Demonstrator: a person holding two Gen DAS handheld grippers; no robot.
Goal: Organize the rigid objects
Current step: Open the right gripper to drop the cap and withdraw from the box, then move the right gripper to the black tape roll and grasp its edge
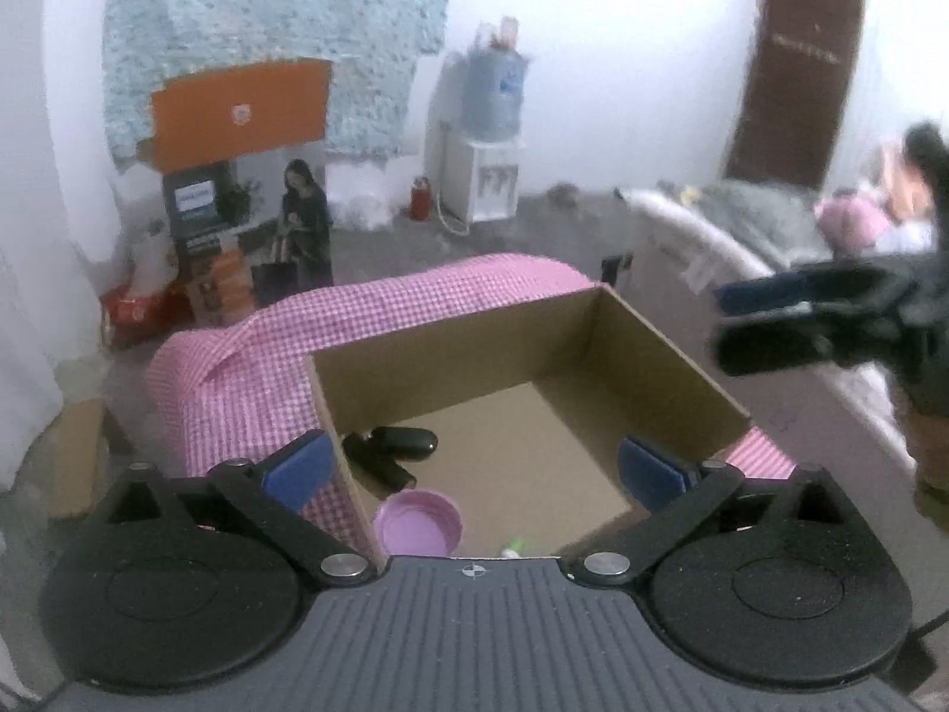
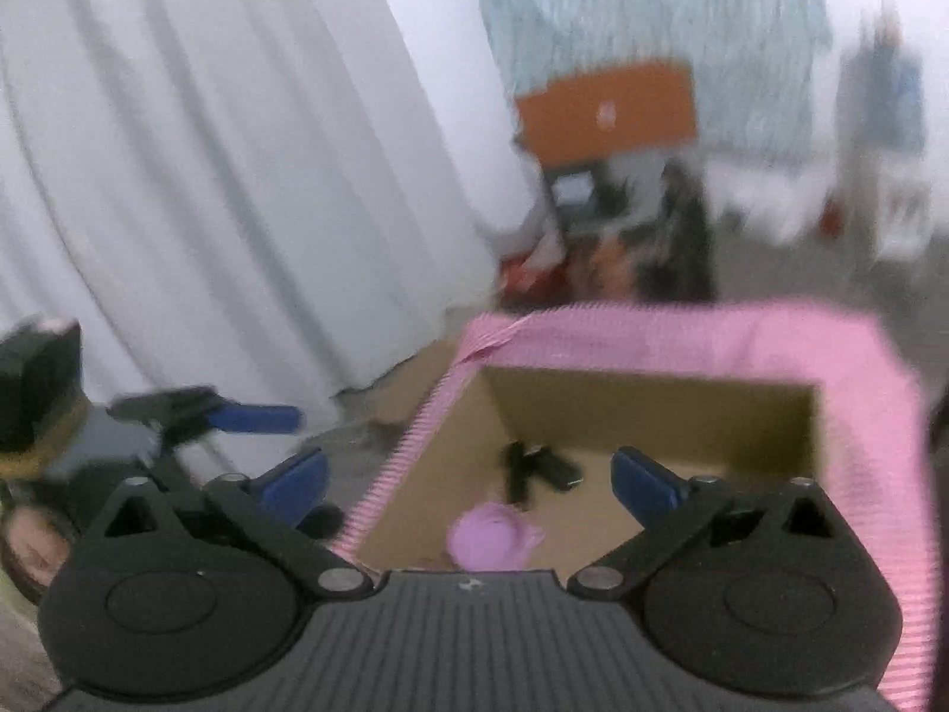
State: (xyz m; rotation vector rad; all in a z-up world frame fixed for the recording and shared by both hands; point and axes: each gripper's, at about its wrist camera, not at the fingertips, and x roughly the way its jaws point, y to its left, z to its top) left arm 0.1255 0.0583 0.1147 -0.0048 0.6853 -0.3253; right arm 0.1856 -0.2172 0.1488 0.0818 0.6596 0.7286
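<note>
One open brown cardboard box (image 1: 534, 356) holds two black stick-shaped things (image 1: 391, 451) and one round pink plastic lid (image 1: 418, 522). Both the left hand-held gripper (image 1: 474, 469) and the right hand-held gripper (image 2: 468, 477) gape wide, holding nothing. Only the left view shows a small green-and-white bit (image 1: 515, 547).

Each handheld gripper had the same build: a grey, ribbed housing, flanked by two round black discs, with black link arms pinned by silver screws running out to blue finger pads. On the left gripper (image 1: 474, 469) a small crosshair mark sat on the housing's front edge, midway between the two silver screws nearest it. The right gripper (image 2: 468, 474) bore a similar faint mark in the same spot. Seen from the side in the left wrist view, the right gripper showed black fingers, one of them blue-faced, and a tan band below its black body.
</note>
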